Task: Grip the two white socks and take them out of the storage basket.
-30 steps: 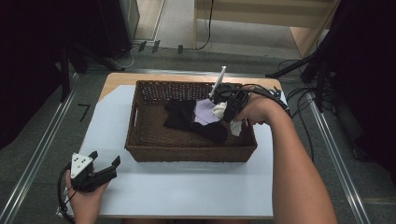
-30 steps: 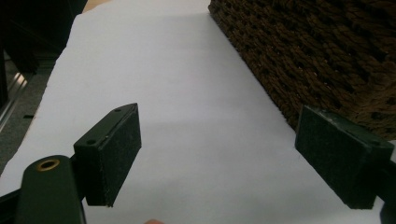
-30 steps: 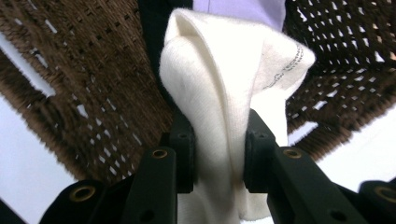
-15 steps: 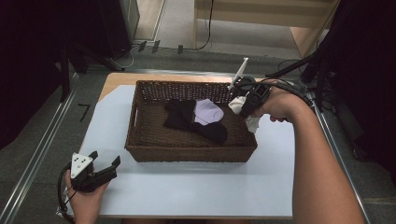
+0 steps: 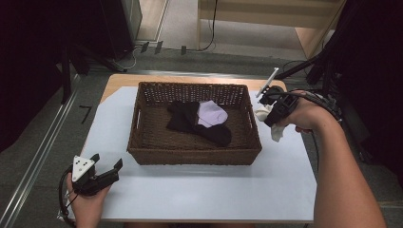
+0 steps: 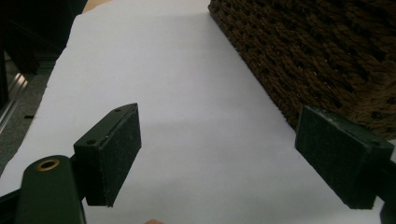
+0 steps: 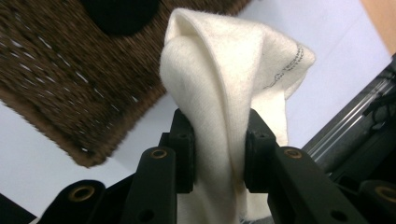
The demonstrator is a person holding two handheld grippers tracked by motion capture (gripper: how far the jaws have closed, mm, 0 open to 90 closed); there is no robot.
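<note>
A brown wicker basket [image 5: 142,142] stands mid-table and holds a black sock [image 5: 187,118] with a pale lilac sock [image 5: 211,113] lying on it. My right gripper [image 5: 268,111] hangs just outside the basket's right rim, shut on a cream-white sock [image 7: 219,93] that droops below it [image 5: 275,133]. In the right gripper view the jaws pinch the folded sock, and the basket's corner [image 7: 60,93] lies beneath. My left gripper [image 5: 102,168] rests open near the table's front left corner, with nothing between its pads [image 6: 116,149], close to the basket's wall [image 6: 327,56].
White paper [image 5: 214,185] covers the tabletop, with bare room in front of and right of the basket. Metal rails [image 5: 38,156] run along the table's left side. Cables lie on the floor behind.
My right gripper has carried the white sock up out of the basket and rightward past its right rim. The left gripper has stayed still.
</note>
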